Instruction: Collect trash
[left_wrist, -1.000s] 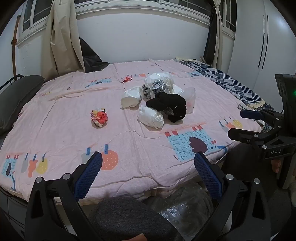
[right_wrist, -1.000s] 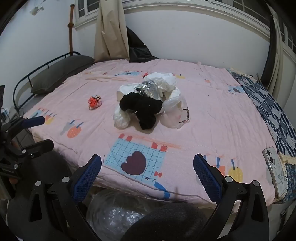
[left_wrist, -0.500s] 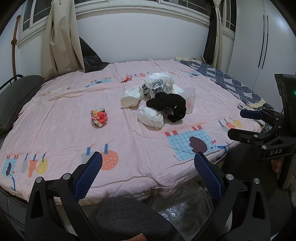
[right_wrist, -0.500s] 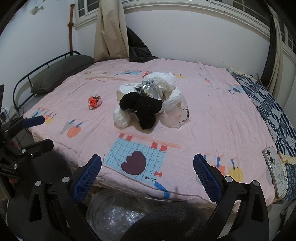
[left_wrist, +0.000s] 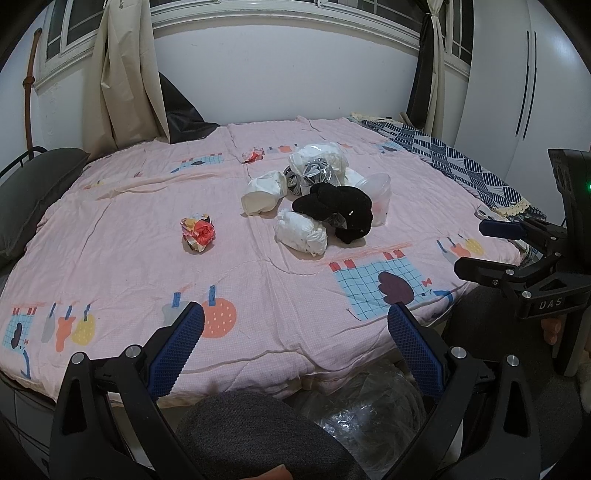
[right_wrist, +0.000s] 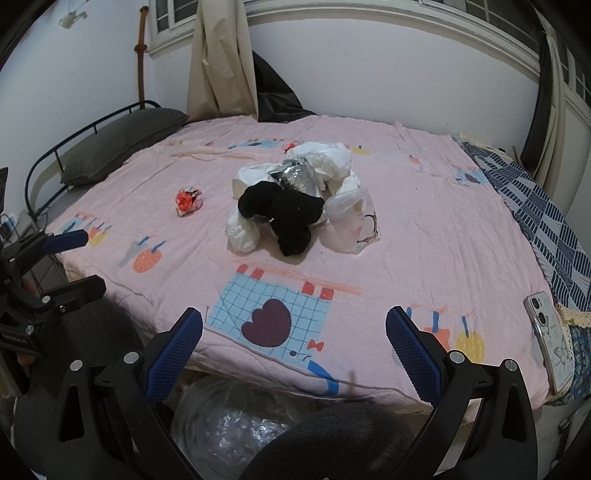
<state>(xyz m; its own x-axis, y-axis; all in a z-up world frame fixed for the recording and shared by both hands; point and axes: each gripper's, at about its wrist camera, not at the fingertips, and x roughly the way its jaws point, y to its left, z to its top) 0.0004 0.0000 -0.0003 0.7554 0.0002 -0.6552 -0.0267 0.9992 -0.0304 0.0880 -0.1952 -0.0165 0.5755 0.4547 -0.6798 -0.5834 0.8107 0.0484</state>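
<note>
While a pink quilt (left_wrist: 147, 240) covers the bed beneath a curtained window, a heap of trash (left_wrist: 325, 199) is seen well ahead of both tools, a crumpled red wrapper (left_wrist: 198, 233) lying apart to its left. The left gripper (left_wrist: 295, 349) and right gripper (right_wrist: 293, 347) are held level at the near edge of the bed, fingers spread wide and gripping nothing. A phone (right_wrist: 550, 347) is seen ahead-right of the right gripper. A clear plastic bag (right_wrist: 229, 424) below the edge is partly hidden.
</note>
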